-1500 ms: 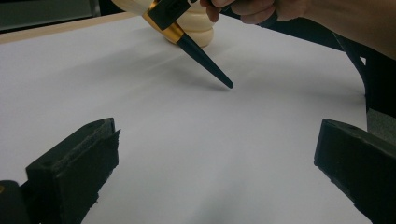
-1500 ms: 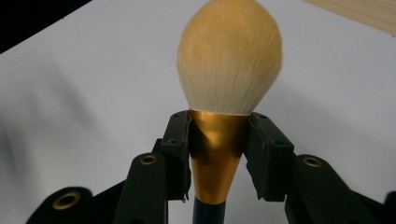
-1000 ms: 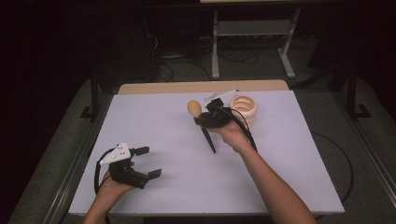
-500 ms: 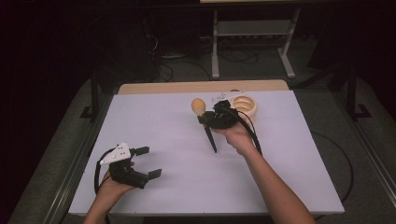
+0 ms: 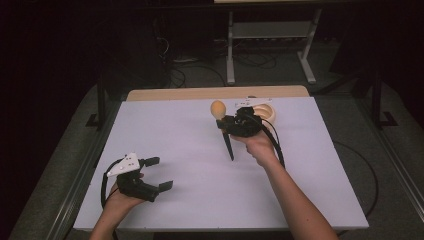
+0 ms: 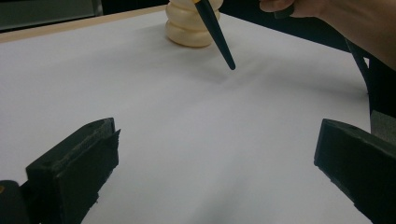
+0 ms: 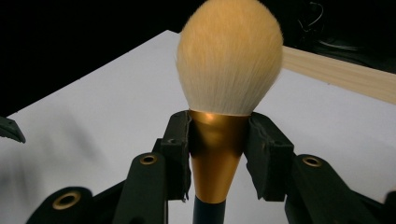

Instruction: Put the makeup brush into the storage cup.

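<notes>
1. Dark room all round, with cables and a metal stand on the floor behind; a white worktop (image 5: 165, 135) with a pale wooden far edge carries the work.
2. At the near left, the left gripper (image 5: 161, 173) rests low over the worktop in the person's hand, its jaws spread wide with nothing between them. In the left gripper view, bare white surface lies between the two black jaws.
3. Right of centre and farther back, the right gripper (image 5: 223, 120) is clamped on a makeup brush (image 5: 223, 125). In the right gripper view the jaws press on both sides of the gold ferrule, just under the bristles.
4. The brush is lifted off the worktop. Its long axis runs from the bristle head at the far end to the dark, tapering handle, which slants down toward the near side, its tip above the surface.
5. The brush has a round, fluffy, peach-cream head, a shiny copper-gold ferrule and a slim dark handle narrowing to a point.
6. Just right of and behind the right gripper sits a cream ribbed holder (image 5: 266, 110), near the far edge. The right hand is much the nearer one to it; I judge the brush is bound there.
</notes>
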Tool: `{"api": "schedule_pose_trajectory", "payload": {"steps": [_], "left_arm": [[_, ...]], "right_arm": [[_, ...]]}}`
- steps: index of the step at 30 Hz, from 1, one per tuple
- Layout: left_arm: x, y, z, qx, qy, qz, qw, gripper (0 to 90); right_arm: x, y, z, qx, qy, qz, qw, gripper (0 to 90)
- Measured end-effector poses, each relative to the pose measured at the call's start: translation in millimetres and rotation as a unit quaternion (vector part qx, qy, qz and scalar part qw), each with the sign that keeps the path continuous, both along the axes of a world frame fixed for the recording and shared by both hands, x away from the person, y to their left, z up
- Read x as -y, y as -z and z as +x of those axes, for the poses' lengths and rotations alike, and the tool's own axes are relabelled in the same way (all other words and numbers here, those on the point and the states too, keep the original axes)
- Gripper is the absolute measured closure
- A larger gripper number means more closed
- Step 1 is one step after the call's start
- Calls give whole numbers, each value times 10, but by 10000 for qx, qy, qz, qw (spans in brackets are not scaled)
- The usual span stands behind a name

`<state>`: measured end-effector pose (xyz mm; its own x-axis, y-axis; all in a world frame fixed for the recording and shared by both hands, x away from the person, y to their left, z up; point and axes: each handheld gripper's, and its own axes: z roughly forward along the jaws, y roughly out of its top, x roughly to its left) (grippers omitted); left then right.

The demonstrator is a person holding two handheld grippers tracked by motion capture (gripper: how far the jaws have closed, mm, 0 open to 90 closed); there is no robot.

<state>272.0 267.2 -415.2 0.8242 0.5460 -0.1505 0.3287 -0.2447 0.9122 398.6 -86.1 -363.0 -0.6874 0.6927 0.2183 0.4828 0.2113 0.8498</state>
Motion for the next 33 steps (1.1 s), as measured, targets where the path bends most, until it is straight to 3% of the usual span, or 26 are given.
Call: {"api": "schedule_pose_trajectory", "payload": {"steps": [3,18,33], "left_arm": [[4,1,-2,-12,-12,-29,10000,0],[2,-4,2,34,7,-38,10000,0],[-3,-9,1,50,4,-57,10000,0]], "right_arm": [[33,-10,10,81,16,11,10000,610],[212,-78,37,37,293,146,9995,610],[366,-174,78,159,494,132,9986,611]]}}
